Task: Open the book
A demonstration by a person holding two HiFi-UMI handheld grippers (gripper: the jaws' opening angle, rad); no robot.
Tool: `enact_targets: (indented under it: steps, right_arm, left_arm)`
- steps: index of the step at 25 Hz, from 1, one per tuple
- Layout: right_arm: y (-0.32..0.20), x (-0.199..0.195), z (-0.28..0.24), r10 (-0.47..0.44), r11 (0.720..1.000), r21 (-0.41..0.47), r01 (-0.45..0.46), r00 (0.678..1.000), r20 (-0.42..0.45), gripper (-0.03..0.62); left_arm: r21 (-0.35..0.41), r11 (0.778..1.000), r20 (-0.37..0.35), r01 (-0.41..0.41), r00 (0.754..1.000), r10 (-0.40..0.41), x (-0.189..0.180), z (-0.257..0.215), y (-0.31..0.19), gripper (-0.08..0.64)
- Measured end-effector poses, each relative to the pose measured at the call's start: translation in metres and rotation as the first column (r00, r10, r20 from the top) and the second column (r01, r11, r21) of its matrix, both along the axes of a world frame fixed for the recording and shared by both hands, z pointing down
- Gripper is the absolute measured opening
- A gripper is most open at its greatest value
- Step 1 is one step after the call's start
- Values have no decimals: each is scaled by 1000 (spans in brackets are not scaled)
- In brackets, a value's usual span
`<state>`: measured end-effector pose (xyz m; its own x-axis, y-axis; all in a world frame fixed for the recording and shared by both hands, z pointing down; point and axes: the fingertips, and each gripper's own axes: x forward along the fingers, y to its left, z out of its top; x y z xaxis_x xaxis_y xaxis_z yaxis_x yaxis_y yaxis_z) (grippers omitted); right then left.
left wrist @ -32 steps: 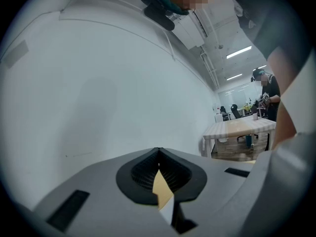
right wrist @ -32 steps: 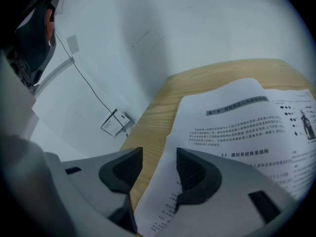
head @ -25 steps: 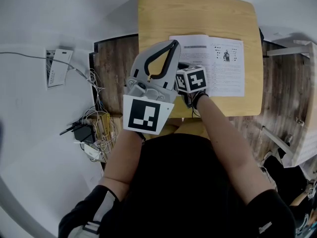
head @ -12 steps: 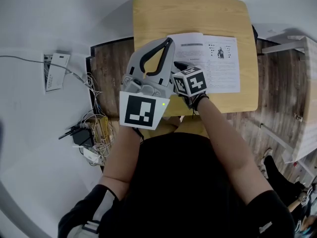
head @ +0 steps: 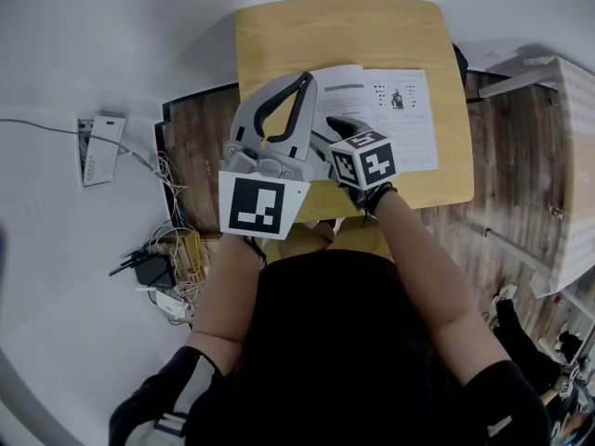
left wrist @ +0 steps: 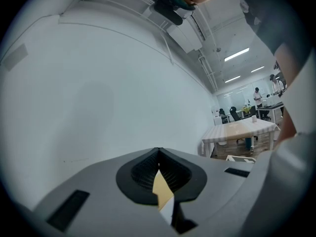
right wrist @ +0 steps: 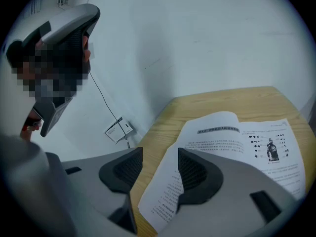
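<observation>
Two grippers sit over the near edge of a wooden table [head: 279, 35] in the middle of the head view, but only their own cameras show how the jaws stand.

The left gripper [left wrist: 158, 153] has its ribbed pads pressed together at the tips with nothing held. A thin sliver of tan and white shows through the slit lower down. Its view points up at a pale wall and, at the right of the frame, a room with a far desk [left wrist: 242, 130] and ceiling lights [left wrist: 242, 55]. No other view shows these.

The right gripper [right wrist: 160, 152] has its jaws apart and empty. It is poised above the lower corner of the left page of the book [right wrist: 232, 142], which shows through the gap between them.

In the head view the raised left gripper hides that same corner. That view alone gives the full layout:
- The book lies open and flat on the right half of the table, in the upper middle of the frame.
- Its two pages spread side by side, so its long axis runs left to right across the picture and dips slightly at the right.
- The fold runs up and down the frame.
- The page heads lie toward the far edge of the table, and small figures are printed on the right page.

A white card [head: 100, 137] lies at the left of the head view, and cables [head: 172, 240] tangle on the floor below it.
</observation>
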<state>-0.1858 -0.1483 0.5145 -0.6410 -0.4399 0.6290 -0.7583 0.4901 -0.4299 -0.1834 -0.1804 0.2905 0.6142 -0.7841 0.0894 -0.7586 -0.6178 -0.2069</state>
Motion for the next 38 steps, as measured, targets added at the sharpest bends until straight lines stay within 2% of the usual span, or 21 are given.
enact_targets:
  steps: [11,23,32,38]
  right_arm:
    - [0,18,-70,6,988,153,-15,998,56,221]
    - [4,57,-130,2,950,308,-52,987,159,221]
    - [17,100,-154,-15,903,429,-36,993,116,221]
    - [30,128,-182,-39,847,532,-16,995,92,221]
  left_arm:
    - [6,1000,0,-22,1000,22,18,-7,3,11]
    - [-18,1000,19,-7,1000,7,48,2,11,11]
    - [-16,999,46,27,999,-27,70,-1,17,11]
    - [-8,999,64,37,997,-36,89,-6,25,11]
